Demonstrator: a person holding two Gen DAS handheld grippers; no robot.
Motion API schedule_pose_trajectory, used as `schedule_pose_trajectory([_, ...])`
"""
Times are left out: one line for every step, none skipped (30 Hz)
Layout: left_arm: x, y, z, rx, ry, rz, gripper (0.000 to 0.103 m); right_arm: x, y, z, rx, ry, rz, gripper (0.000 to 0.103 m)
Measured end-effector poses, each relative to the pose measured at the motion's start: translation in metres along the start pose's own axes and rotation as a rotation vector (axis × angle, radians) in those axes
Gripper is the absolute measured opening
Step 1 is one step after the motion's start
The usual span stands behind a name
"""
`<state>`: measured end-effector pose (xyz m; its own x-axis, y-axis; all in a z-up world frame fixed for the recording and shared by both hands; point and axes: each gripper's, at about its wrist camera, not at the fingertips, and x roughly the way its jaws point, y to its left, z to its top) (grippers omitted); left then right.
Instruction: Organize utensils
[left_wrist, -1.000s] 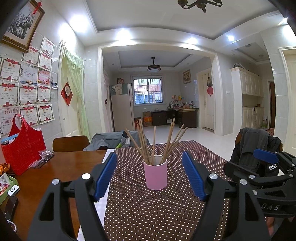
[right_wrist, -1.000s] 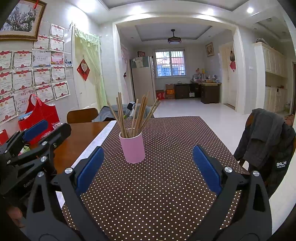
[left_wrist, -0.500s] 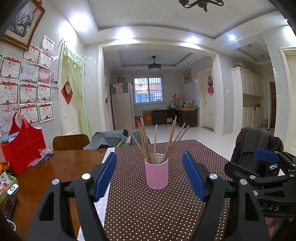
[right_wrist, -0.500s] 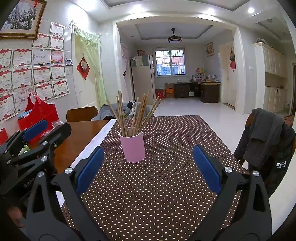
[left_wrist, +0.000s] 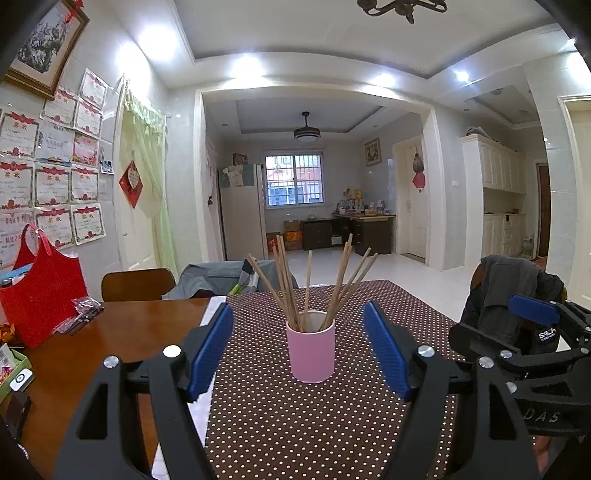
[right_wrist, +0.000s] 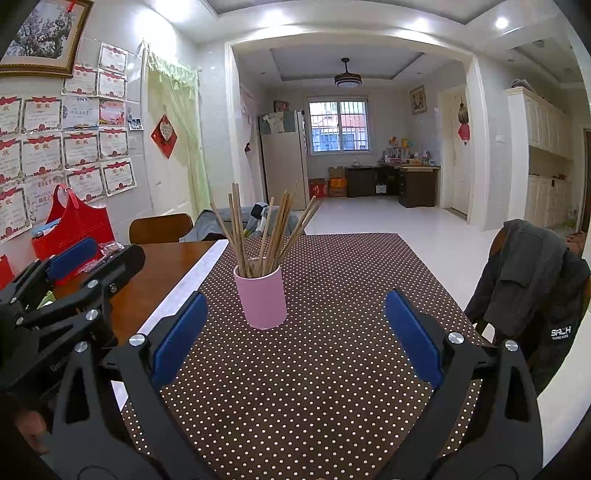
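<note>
A pink cup (left_wrist: 311, 349) (right_wrist: 261, 297) stands upright on the brown dotted tablecloth (left_wrist: 295, 424) (right_wrist: 332, 350). Several wooden chopsticks (left_wrist: 314, 284) (right_wrist: 264, 229) stick up out of it, fanned apart. My left gripper (left_wrist: 297, 345) is open, its blue pads on either side of the cup from a short distance back, with nothing held. My right gripper (right_wrist: 291, 332) is open too and holds nothing; the cup sits ahead of it, a little left of centre. Each gripper shows at the edge of the other's view.
A bare wooden tabletop (left_wrist: 110, 332) lies left of the cloth, with a red bag (left_wrist: 40, 291) and small packets by the wall. A chair (right_wrist: 160, 227) stands at the far left side. Another chair draped with a dark jacket (right_wrist: 532, 273) is at the right.
Both views have shifted slightly; the cup sits a touch lower and nearer in the left wrist view. Both grippers stay open and hold nothing.
</note>
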<state>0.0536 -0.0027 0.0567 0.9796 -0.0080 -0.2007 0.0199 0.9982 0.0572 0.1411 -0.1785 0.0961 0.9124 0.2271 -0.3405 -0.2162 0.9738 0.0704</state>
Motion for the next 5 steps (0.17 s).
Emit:
schedule_pose_trajectory([0.004, -0.001, 0.000, -0.003, 0.006, 0.000, 0.072, 0.003, -0.001, 0.000, 0.003, 0.007, 0.004, 0.095])
schedule_pose_trajectory([0.008, -0.001, -0.001, -0.005, 0.015, 0.003, 0.072, 0.007, -0.003, -0.001, 0.009, 0.017, 0.012, 0.095])
schedule_pose_trajectory([0.014, 0.000, -0.003, -0.003, 0.028, 0.010, 0.072, 0.011, -0.005, -0.003, 0.015, 0.029, 0.019, 0.095])
schedule_pose_trajectory([0.020, 0.002, -0.006, -0.002, 0.038, 0.018, 0.072, 0.015, -0.007, -0.003, 0.019, 0.037, 0.019, 0.095])
schedule_pose_trajectory([0.024, 0.002, -0.007, -0.002, 0.044, 0.023, 0.072, 0.019, -0.010, -0.004, 0.022, 0.045, 0.014, 0.095])
